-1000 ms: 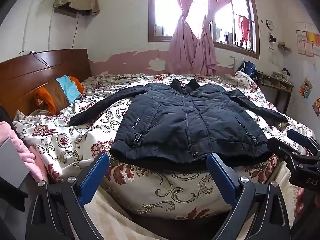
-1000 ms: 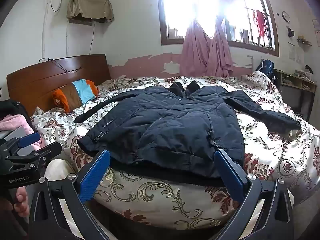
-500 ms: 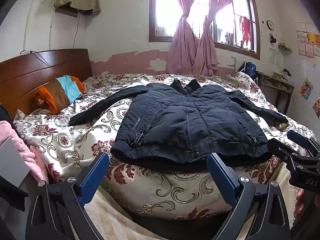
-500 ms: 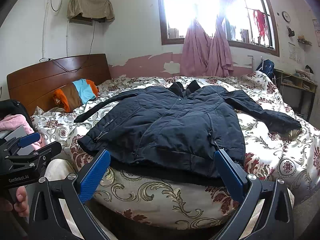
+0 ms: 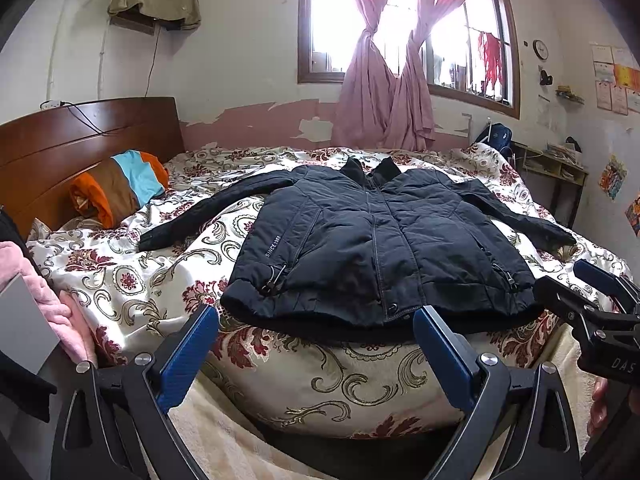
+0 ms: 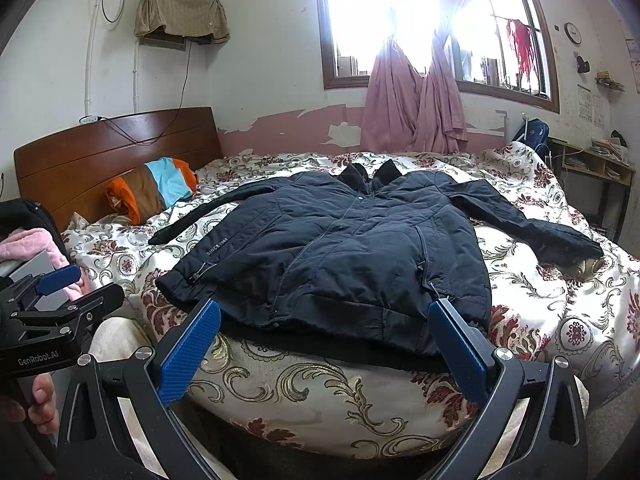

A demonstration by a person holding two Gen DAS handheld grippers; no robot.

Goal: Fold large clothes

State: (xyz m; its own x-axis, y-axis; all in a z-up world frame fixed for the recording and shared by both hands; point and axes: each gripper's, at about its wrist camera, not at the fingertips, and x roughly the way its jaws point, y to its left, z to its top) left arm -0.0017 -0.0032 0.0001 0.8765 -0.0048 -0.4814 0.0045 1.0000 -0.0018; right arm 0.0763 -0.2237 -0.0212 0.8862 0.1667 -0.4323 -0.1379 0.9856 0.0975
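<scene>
Black jacket (image 5: 380,240) lies flat and front-up on the bed (image 5: 160,264), zipped, collar toward the window (image 5: 400,20), hem at the bed's near edge. Both sleeves are spread outward from the body: one toward the striped pillow (image 5: 120,188) by the wooden headboard (image 5: 80,140), the other toward the opposite bed edge. The floral quilt is visible around the jacket on all sides.

Left tongs (image 5: 316,344): released, blue pads set wide apart, holding nothing, positioned just short of the jacket hem and clear of it. Right tongs (image 6: 324,340): likewise released and empty, near the hem; contact with the fabric cannot be confirmed. Each pair of tongs appears at the edge of the other's view, beside the bed's near edge. Pink curtains (image 6: 412,104) hang knotted at the window beyond the jacket.
</scene>
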